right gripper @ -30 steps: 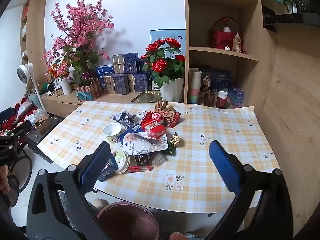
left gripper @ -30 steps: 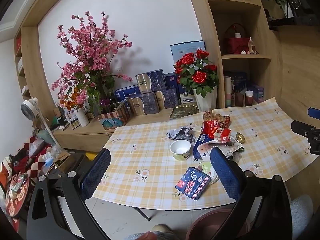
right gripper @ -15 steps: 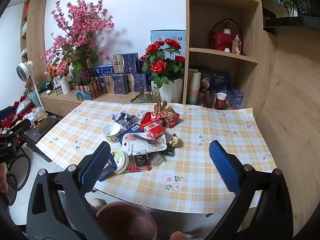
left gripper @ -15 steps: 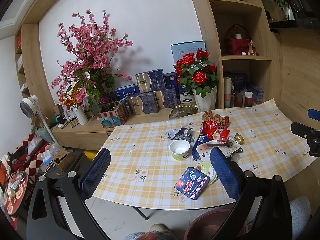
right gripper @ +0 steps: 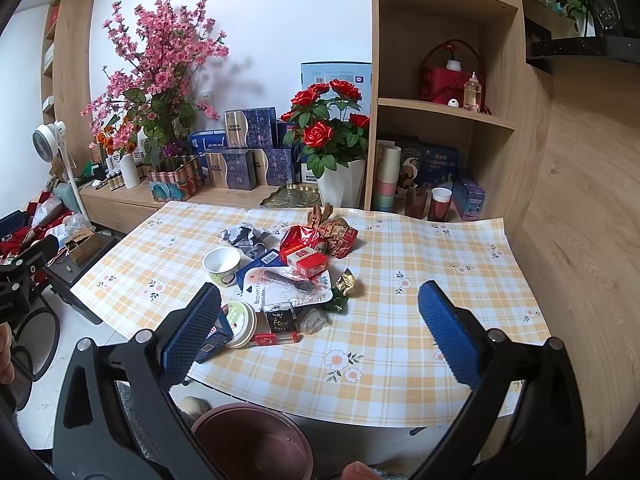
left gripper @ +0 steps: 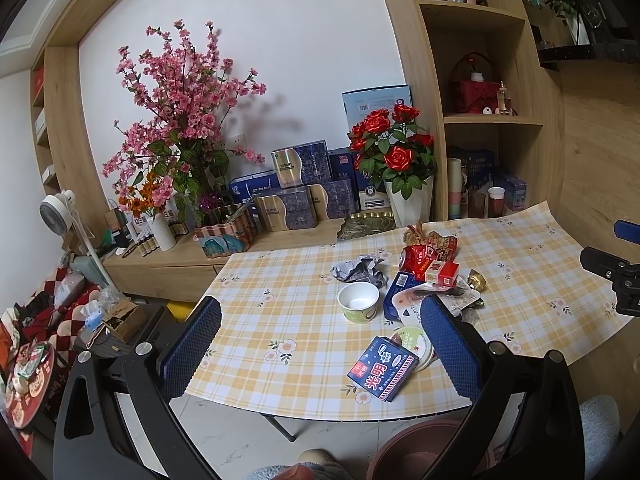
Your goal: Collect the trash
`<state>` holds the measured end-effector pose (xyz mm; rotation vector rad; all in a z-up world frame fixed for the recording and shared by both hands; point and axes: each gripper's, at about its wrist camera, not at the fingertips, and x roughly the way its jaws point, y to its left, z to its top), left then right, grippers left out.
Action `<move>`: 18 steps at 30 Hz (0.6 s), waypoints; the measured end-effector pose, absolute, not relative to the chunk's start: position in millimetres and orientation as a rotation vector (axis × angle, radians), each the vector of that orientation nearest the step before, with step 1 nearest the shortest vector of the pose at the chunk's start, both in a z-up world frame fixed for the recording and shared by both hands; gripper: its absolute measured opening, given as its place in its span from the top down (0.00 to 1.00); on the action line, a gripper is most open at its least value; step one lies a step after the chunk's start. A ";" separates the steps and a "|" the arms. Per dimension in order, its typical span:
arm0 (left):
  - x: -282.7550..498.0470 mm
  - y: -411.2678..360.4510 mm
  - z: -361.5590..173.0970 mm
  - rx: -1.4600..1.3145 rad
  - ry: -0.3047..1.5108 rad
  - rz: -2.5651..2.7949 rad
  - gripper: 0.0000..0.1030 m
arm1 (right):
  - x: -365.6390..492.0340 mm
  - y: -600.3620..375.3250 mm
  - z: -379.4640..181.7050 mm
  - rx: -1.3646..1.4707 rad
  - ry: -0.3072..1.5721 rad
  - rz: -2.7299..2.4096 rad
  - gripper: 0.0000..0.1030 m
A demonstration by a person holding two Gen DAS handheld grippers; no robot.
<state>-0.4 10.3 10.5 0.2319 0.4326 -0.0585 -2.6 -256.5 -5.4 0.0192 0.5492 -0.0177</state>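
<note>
Left wrist view: the left gripper (left gripper: 320,344) is seen with its jaws spread wide and nothing between them, its blue textured pads (left gripper: 192,346) held over the near edge of a table (left gripper: 280,320) covered in a yellow-and-white checked cloth printed with small flowers. The trash is gathered toward the middle and near side of that cloth. A white paper cup (left gripper: 358,302) with a green band is set upright beside a crumpled grey wrapper (left gripper: 358,270). A flat blue carton (left gripper: 382,368) with red and white lettering is laid near the edge, overlapping a round white lid (left gripper: 414,342).

Right wrist view: the right gripper (right gripper: 320,332) is likewise held wide apart and empty above the near edge. A glossy red foil bag (right gripper: 304,238), a small red box (right gripper: 308,262), a clear plastic blister pack (right gripper: 288,288) and a gold foil scrap (right gripper: 346,282) are heaped together. A round, dark-red plastic bin (right gripper: 252,440) is placed on the floor just below the table edge.
</note>
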 end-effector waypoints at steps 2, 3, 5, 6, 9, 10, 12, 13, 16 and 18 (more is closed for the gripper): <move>-0.4 10.2 10.4 0.232 0.431 -0.058 0.05 | -3.1 -256.6 -3.8 0.017 0.548 -0.017 0.06; -0.5 10.3 10.7 0.232 0.431 -0.057 0.05 | -3.2 -256.8 -3.1 0.016 0.548 -0.017 0.05; 0.0 8.7 12.2 0.230 0.429 -0.057 0.05 | -3.3 -256.8 -3.1 0.018 0.548 -0.017 0.05; -0.1 8.6 12.1 0.231 0.429 -0.058 0.05 | -3.3 -256.6 -3.2 0.018 0.548 -0.016 0.05; -0.5 5.9 13.3 0.234 0.425 -0.056 0.05 | -3.3 -257.2 -4.1 0.023 0.549 -0.011 0.06; -1.0 4.7 14.7 0.236 0.424 -0.055 0.05 | -3.9 -256.8 -2.4 0.021 0.548 -0.010 0.05; -2.5 4.1 15.1 0.238 0.421 -0.056 0.05 | -4.0 -256.8 -2.0 0.018 0.549 -0.010 0.05; -2.4 4.0 15.4 0.235 0.422 -0.058 0.05 | -4.7 -256.3 -1.7 0.017 0.548 -0.011 0.05; -2.4 2.2 15.9 0.235 0.422 -0.058 0.05 | -4.8 -256.2 -1.5 0.019 0.547 -0.010 0.06; -2.7 2.0 16.0 0.235 0.420 -0.058 0.05 | -5.4 -257.0 -0.7 0.025 0.546 -0.009 0.05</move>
